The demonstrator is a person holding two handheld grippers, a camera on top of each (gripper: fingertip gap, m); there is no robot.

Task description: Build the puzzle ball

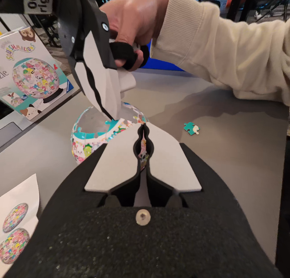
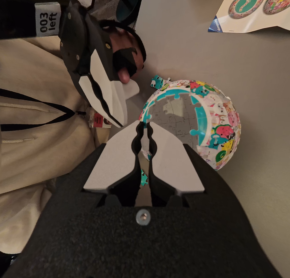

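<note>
Fingers of the right gripper (image 2: pixel 143 124) are pressed together. Their tip rests on a teal piece (image 1: pixel 112 122) at the rim of the puzzle ball (image 1: pixel 87 144). Whether they pinch that piece or only push on it, I cannot tell.

The left gripper (image 1: pixel 143 126) is also closed, with nothing showing between its fingers. In the right wrist view its tip hangs just beside the ball's edge, close to the right fingers, and looks apart from it.

The ball sits on the grey table (image 1: pixel 219 160), right under both sets of fingertips, with its opening facing up towards them. Most of the shell looks built, with colourful cartoon pieces joined all round the sides. What remains is one round hole at the top, ringed by a teal band with gaps in it, and the grey inside shows through.

One loose teal piece (image 1: pixel 191 128) lies on the table to the right of the left fingers. Another loose piece (image 2: pixel 157 82) lies beyond the ball from the right fingers. The hole looks bigger than those two would fill, so I judge the cap is still some pieces short.

The puzzle box (image 1: pixel 31 75) stands far left of the left fingers. A picture sheet (image 1: pixel 15 215) lies near left.
</note>
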